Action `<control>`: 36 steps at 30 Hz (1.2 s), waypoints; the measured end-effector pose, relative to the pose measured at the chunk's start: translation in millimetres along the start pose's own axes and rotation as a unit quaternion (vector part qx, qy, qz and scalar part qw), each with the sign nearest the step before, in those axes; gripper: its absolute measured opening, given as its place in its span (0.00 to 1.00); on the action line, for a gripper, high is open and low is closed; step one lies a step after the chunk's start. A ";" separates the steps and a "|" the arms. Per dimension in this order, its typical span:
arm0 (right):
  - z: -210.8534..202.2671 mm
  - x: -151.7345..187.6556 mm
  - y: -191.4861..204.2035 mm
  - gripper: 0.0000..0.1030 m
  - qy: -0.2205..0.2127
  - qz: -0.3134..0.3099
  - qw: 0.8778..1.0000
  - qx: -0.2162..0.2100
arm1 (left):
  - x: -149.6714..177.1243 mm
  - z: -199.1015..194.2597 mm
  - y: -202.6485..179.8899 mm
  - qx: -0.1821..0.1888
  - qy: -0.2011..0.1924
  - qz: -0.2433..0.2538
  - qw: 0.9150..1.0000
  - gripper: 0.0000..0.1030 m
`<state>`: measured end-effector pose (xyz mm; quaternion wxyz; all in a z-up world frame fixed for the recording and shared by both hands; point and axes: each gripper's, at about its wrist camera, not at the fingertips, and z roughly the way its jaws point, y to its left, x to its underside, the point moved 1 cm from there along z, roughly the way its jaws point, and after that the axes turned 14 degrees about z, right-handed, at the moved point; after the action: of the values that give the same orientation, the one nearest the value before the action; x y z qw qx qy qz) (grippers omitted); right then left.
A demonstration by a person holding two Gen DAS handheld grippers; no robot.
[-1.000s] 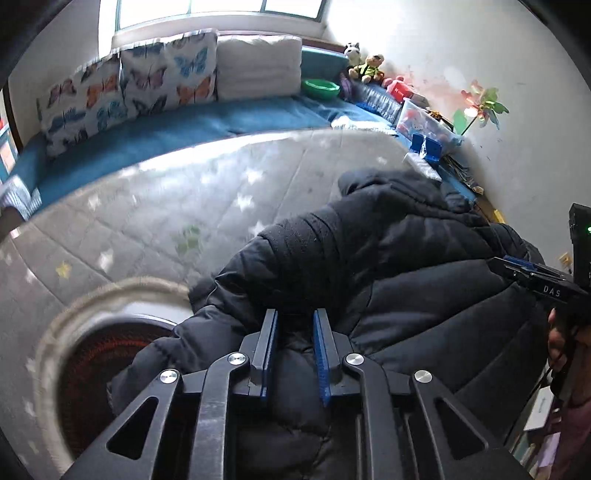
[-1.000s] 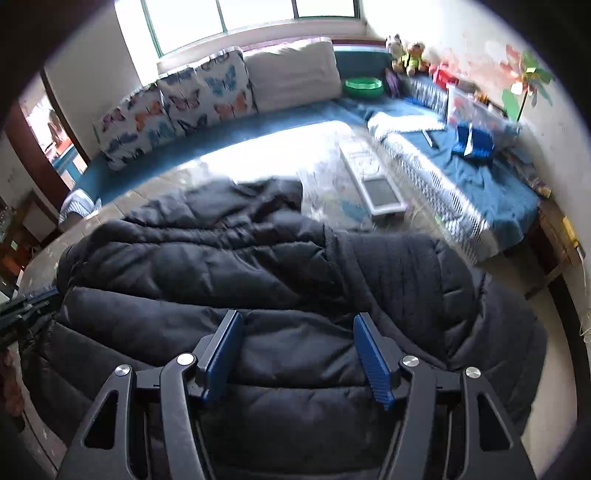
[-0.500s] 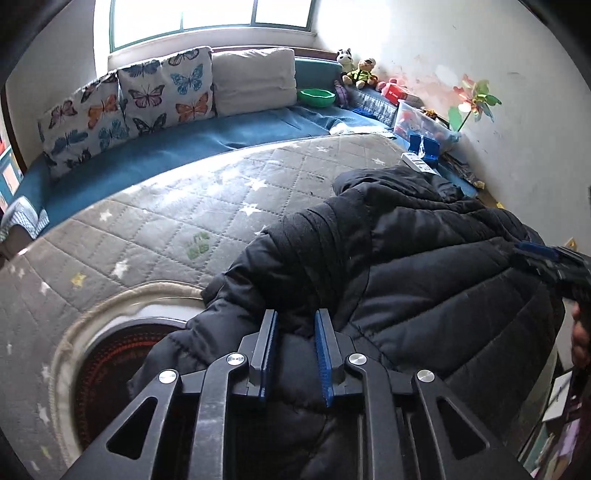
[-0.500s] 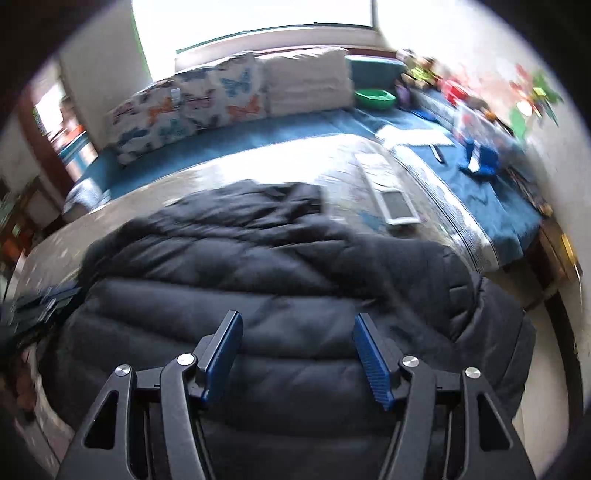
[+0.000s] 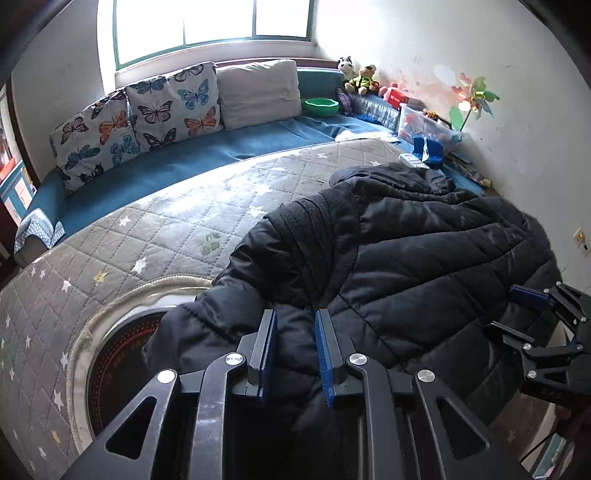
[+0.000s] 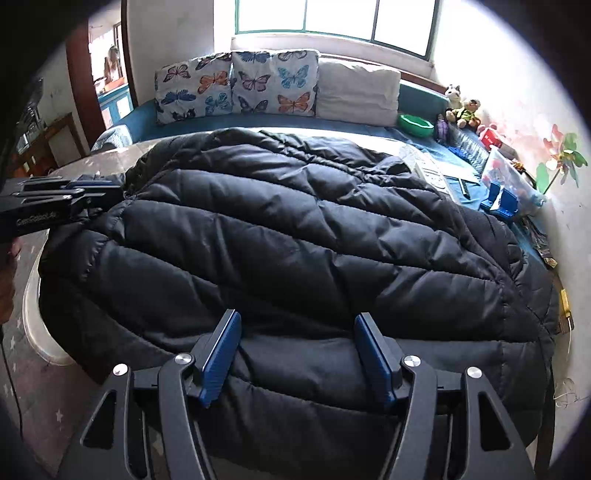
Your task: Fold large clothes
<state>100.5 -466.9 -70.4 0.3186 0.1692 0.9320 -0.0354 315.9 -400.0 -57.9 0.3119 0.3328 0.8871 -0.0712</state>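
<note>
Blue ribbed pads line the left hand-held gripper (image 5: 295, 347), whose jaws stand close together and pinch a fold of the black puffer jacket (image 5: 424, 266) near its lower left edge, the fabric bunched between the pads. The right hand-held gripper (image 6: 301, 356) has its jaws spread wide above the jacket's near hem; the padded fabric lies under and between them, and the pads do not press on it. In the left wrist view the right hand-held gripper shows at the right edge, over the jacket's far side; in the right wrist view the left one shows at the left edge, at the jacket's corner. The jacket lies spread, quilted side up, across a grey quilted mat (image 5: 166, 236) printed with stars, and it covers part of a round dark glass inset (image 5: 118, 354) ringed in pale trim. A ribbed knit cuff (image 5: 314, 236) lies folded over the jacket's body. Beyond the mat runs a blue bench seat (image 5: 207, 155) under a window (image 5: 214, 22), with butterfly cushions (image 5: 173, 107), a plain grey cushion (image 5: 258, 92), a green bowl (image 5: 320, 106), soft toys (image 5: 360, 78) and a pinwheel (image 5: 474, 98) along the wall.
</note>
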 end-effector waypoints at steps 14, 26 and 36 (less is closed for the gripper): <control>-47.4 23.9 15.8 0.68 -0.039 0.047 0.998 0.025 | 69.3 -94.2 -12.7 -0.049 -0.040 0.005 0.998 0.69; -88.6 59.7 49.9 0.78 -0.088 0.058 0.993 0.052 | 142.2 -164.5 -12.4 -0.079 -0.055 -0.012 0.995 0.91; -112.9 83.9 62.5 0.88 -0.122 0.076 0.988 0.063 | 182.1 -190.4 -28.5 -0.073 -0.056 -0.027 0.995 0.91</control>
<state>-6.1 -364.0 -29.0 0.4203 0.2533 0.8666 -0.0900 95.2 -258.8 -18.2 0.3825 0.2802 0.8798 -0.0334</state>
